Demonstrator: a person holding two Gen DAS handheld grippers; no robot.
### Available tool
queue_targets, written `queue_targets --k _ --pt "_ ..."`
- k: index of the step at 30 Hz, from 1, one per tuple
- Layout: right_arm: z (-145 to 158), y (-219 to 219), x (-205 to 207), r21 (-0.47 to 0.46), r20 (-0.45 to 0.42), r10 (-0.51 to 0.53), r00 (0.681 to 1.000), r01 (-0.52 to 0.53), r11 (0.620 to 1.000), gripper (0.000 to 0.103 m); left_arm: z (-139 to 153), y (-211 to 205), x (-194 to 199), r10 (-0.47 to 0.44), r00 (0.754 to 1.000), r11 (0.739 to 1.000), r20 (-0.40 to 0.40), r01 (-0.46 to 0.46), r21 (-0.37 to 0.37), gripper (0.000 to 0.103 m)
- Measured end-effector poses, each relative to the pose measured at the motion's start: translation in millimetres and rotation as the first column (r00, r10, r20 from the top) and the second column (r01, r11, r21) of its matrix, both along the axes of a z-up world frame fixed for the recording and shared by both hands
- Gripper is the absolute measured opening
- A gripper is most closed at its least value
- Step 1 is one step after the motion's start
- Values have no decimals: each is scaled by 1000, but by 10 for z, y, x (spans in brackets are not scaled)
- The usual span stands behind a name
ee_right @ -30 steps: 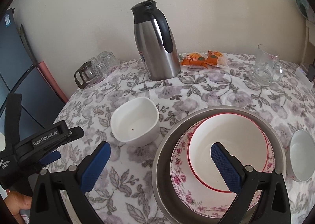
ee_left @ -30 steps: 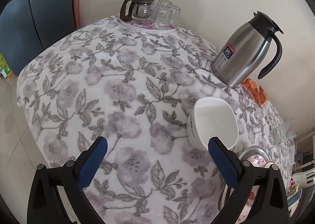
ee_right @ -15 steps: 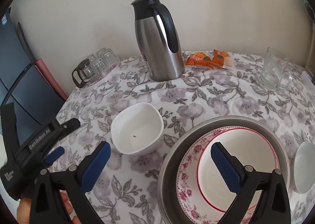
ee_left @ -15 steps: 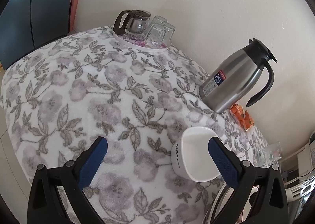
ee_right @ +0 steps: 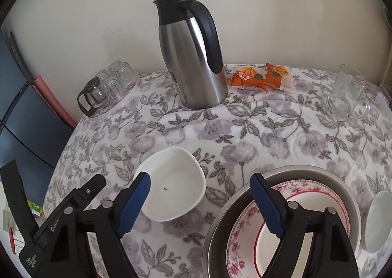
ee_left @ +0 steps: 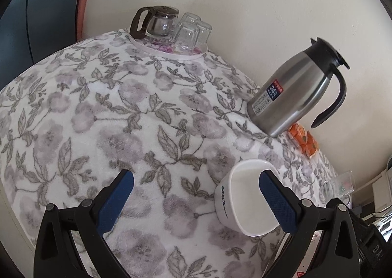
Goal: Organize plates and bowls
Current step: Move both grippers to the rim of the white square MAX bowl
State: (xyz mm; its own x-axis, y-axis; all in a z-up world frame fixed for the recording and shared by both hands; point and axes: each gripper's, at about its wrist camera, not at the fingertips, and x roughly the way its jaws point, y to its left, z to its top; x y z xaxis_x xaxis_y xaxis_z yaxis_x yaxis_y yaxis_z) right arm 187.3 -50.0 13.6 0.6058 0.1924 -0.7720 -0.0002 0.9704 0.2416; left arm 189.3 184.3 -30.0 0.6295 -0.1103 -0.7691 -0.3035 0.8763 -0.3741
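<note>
A white square bowl (ee_left: 247,201) sits on the floral tablecloth; my open left gripper (ee_left: 196,201) has its right finger over the bowl's mouth. In the right wrist view the same bowl (ee_right: 172,183) lies just ahead of my open right gripper (ee_right: 201,199), whose left finger overlaps its near rim. To its right a grey metal basin (ee_right: 318,176) holds a pink floral plate (ee_right: 241,234) with a red-rimmed white bowl (ee_right: 316,198) on it. A small white bowl (ee_right: 378,221) sits at the far right.
A steel thermos jug (ee_right: 193,62) stands at the back against the wall. A tray with a glass teapot and upturned glasses (ee_right: 107,89) is back left. Orange snack packets (ee_right: 262,77) and a glass mug (ee_right: 348,93) are back right. The table edge (ee_right: 58,163) drops off left.
The right gripper has moved forward and left toward the white square bowl. The left gripper has closed in on the bowl, which now sits against its right finger.
</note>
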Motion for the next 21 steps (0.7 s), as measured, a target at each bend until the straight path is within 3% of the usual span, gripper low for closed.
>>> queue_targets --k 9,21 --pt "-279 94 156 -34 -86 -11 996 8 999 68 -237 -49 105 -9 998 997 -68 4 -72 102" --pt "-504 162 269 -42 -137 -4 991 -2 999 49 -376 -142 246 -46 995 991 -90 34 -129 101"
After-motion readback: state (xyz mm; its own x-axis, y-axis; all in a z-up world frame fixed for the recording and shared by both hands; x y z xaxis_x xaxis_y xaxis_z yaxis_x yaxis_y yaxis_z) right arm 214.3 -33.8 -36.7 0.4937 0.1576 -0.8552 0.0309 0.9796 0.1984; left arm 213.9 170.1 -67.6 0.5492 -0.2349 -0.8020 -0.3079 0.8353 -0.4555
